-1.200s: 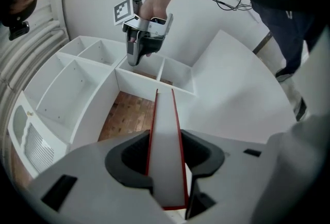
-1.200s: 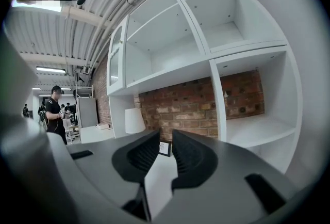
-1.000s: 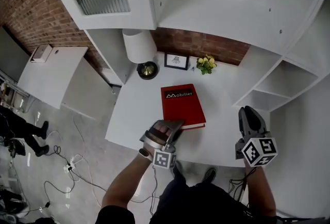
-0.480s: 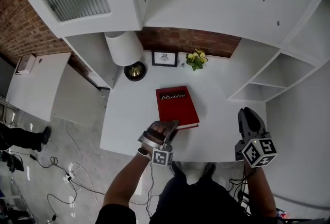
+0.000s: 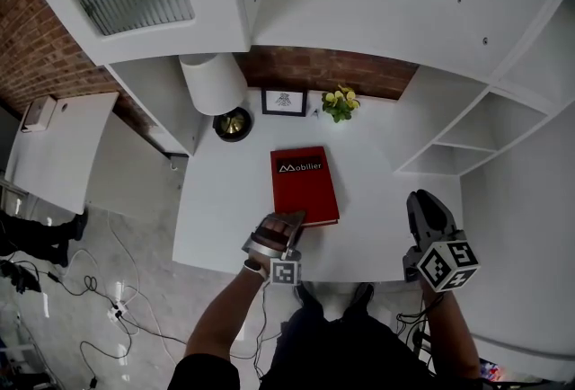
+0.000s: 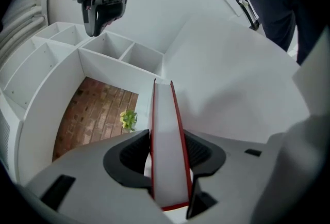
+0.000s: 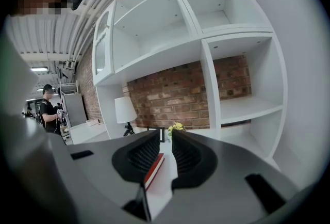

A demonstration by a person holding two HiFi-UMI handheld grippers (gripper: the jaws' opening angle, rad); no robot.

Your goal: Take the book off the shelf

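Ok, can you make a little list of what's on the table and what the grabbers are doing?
book: red, lying flat on the table
left gripper: book's near edge between its jaws, which have just been opening
right gripper: jaws slightly apart, nothing between them
at the back: lamp, picture frame, plant

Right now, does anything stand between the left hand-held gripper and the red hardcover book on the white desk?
Nothing visible does. The near edge of the red hardcover book already sits between the jaws of the left hand-held gripper, which have just been opening. The yellow-flowered plant stands beyond it.
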